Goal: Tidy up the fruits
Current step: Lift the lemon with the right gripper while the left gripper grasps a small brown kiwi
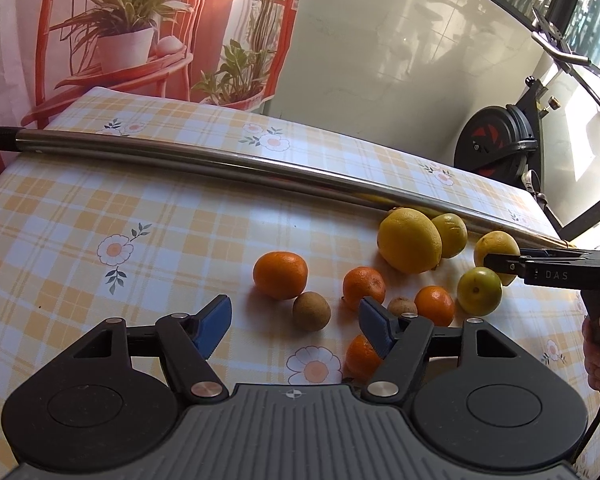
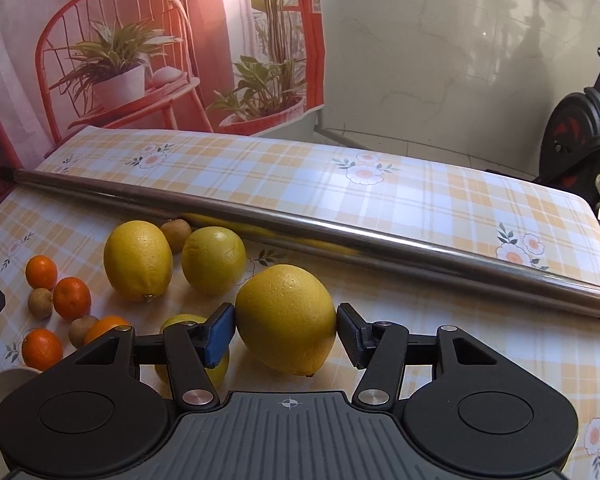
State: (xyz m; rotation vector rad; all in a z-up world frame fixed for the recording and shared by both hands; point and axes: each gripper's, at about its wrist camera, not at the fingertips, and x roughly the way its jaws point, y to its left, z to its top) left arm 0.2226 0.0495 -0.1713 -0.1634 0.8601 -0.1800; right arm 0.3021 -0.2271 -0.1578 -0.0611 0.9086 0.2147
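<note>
My right gripper [image 2: 286, 330] is shut on a big yellow lemon [image 2: 286, 318], with a pad against each side; the lemon sits low over the checked tablecloth [image 2: 380, 196]. In the left wrist view the same gripper [image 1: 500, 258] reaches in from the right around that lemon [image 1: 496, 246]. My left gripper [image 1: 296, 322] hangs open above a small brown fruit [image 1: 311, 311] and touches nothing. Several tangerines [image 1: 280, 275] lie around it. Two more lemons [image 2: 138, 260] [image 2: 214, 260] lie by the rod, and a yellow-green fruit [image 1: 479, 291] rests beside the held lemon.
A long steel rod [image 2: 300, 220] lies slantwise across the table behind the fruit. A pale round rim [image 2: 4, 384] shows at the lower left of the right wrist view. An exercise bike [image 1: 496, 140] stands past the table's right end. A hand [image 1: 596, 344] holds the right gripper.
</note>
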